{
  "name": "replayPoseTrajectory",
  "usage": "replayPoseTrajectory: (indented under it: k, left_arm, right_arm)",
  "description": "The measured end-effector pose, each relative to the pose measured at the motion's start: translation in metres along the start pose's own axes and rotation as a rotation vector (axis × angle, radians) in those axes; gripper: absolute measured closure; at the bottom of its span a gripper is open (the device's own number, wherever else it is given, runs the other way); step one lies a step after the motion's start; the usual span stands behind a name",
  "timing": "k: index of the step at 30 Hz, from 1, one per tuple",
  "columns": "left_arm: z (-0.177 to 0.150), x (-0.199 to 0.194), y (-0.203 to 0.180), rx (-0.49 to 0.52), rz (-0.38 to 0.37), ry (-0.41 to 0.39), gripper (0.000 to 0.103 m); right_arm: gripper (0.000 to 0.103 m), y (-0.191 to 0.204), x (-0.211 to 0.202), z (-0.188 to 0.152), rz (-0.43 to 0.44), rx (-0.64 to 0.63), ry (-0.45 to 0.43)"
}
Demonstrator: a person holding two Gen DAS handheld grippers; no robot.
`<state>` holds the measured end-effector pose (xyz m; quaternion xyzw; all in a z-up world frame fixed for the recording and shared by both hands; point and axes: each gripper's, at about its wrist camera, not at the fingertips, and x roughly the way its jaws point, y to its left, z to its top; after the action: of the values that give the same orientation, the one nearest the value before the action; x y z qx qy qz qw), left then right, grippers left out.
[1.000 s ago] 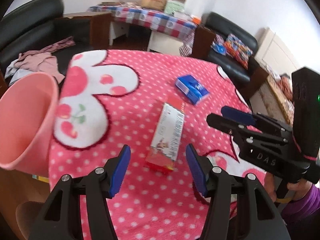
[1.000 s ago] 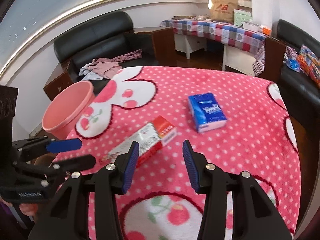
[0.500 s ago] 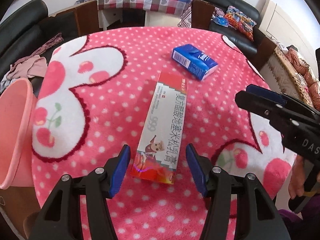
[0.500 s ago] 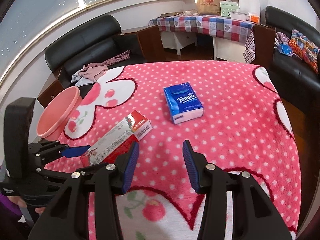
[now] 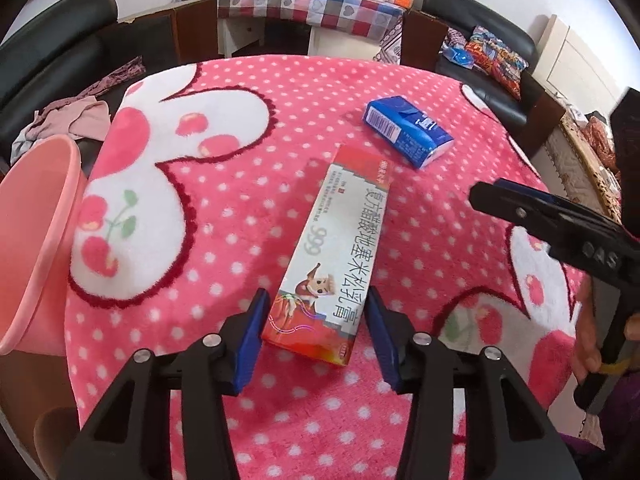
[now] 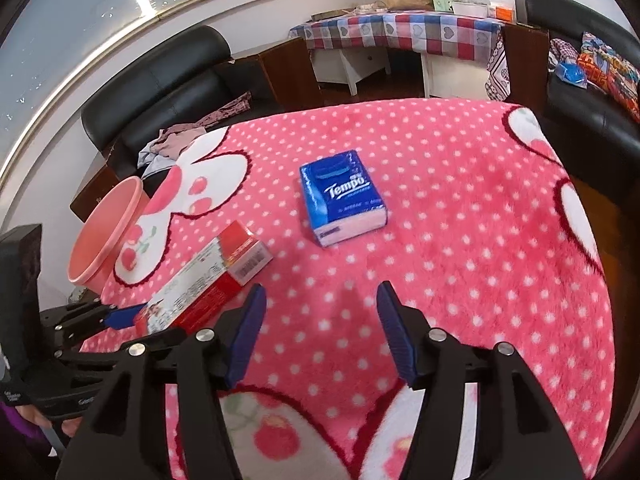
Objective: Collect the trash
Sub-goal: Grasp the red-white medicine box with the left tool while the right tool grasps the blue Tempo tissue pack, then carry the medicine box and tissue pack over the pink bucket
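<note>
pink blanket [image 5: 240, 168] | left claw [image 5: 316, 332] closing around box [image 5: 336, 248] | right claw [image 6: 320, 332] opening, empty

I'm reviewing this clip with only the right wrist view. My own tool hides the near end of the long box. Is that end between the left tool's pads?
Observer: Yes. The left wrist view shows the near end of the long box between the left tool pads. The jaws are closing, with slim gaps on both sides.
Operator: Where is my right tool relative to that box?
Observer: The right tool is off to the box's right, clear of it. Its jaws are opening and there is nothing between them.
Operator: What's printed on the box top?
Observer: A cartoon animal near the left tool and "999" further along.
</note>
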<state>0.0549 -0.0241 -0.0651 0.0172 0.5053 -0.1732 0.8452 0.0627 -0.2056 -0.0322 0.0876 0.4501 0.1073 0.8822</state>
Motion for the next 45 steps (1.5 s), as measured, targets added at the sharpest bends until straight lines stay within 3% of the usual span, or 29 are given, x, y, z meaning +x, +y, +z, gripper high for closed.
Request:
replayPoseTrajectory:
  k: [7, 10, 22, 26, 28, 37, 45]
  left_arm:
    - [0.001, -0.026, -0.002, 0.018, -0.022, -0.085, 0.062]
    - [0.003, -0.037, 0.0, 0.009, -0.024, -0.118, 0.063]
    - [0.002, -0.057, 0.013, -0.045, -0.001, -0.172, 0.064]
    - [0.002, -0.063, 0.017, -0.061, 0.002, -0.188, 0.064]
    - [0.002, -0.066, 0.019, -0.065, 0.003, -0.197, 0.064]
    - [-0.001, -0.08, 0.026, -0.092, 0.026, -0.252, 0.064]
    - [-0.007, -0.098, 0.043, -0.161, 0.08, -0.313, 0.064]
  right_arm:
    - [0.044, -0.005, 0.016, 0.02, -0.019, -0.037, 0.008]
    - [0.038, -0.006, 0.03, 0.031, -0.025, -0.049, 0.028]
    - [0.036, -0.003, 0.065, 0.043, -0.088, -0.107, 0.062]
    - [0.037, -0.006, 0.064, 0.041, -0.084, -0.083, 0.053]
    - [0.046, -0.006, 0.063, 0.04, -0.076, -0.076, 0.054]
    - [0.047, 0.002, 0.04, 0.029, -0.065, -0.057, 0.022]
    - [0.047, 0.045, 0.022, 0.032, -0.01, -0.136, -0.011]
